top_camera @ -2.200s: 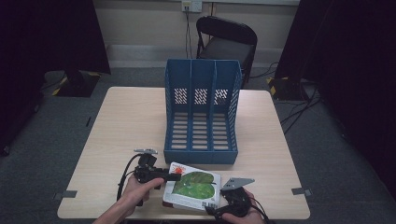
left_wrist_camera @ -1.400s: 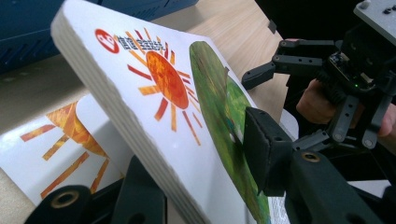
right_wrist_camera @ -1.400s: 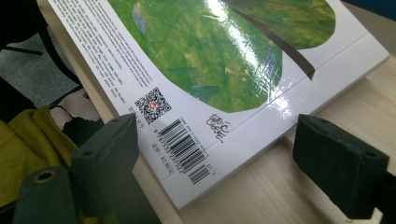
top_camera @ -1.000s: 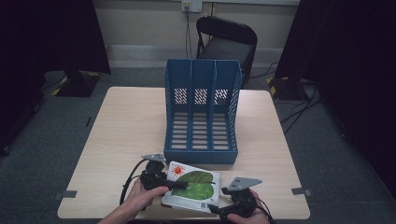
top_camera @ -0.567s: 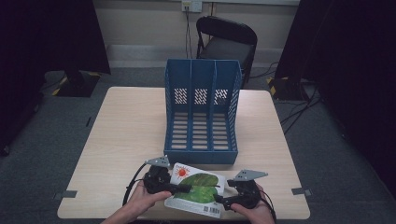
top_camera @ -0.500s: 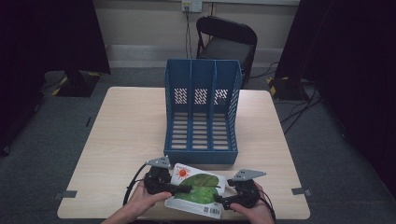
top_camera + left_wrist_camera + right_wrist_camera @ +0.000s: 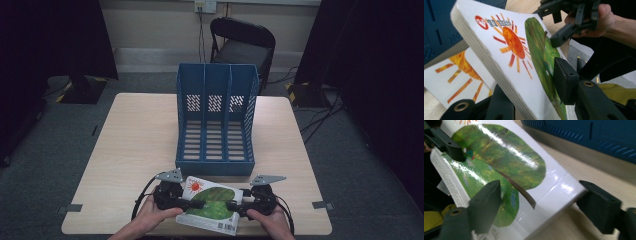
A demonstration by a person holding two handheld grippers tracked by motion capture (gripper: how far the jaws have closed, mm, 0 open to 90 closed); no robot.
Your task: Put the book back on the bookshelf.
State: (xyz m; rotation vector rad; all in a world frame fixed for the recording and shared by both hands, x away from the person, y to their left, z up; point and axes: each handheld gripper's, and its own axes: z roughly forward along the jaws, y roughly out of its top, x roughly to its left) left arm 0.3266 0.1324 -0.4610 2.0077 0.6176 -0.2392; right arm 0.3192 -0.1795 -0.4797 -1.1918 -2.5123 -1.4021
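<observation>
Left gripper (image 7: pixel 197 204) clamped on the picture book (image 7: pixel 212 206), lifted off the table (image 7: pixel 130 150); right gripper (image 7: pixel 234 207) jaws closing around its edge, not gripping; filing into blue magazine rack (image 7: pixel 215 120) remains.

Left gripper (image 7: pixel 534 92) fingers (image 7: pixel 565 80) clamped on tilted sun-and-leaf book (image 7: pixel 511 55), right gripper (image 7: pixel 571 22) at its far edge

Book (image 7: pixel 516 50) cover: red round logo with a line of white characters beside it, above the orange sun; characters too blurred to read. Barcode at the cover's near corner (image 7: pixel 227 227), digits illegible.
</observation>
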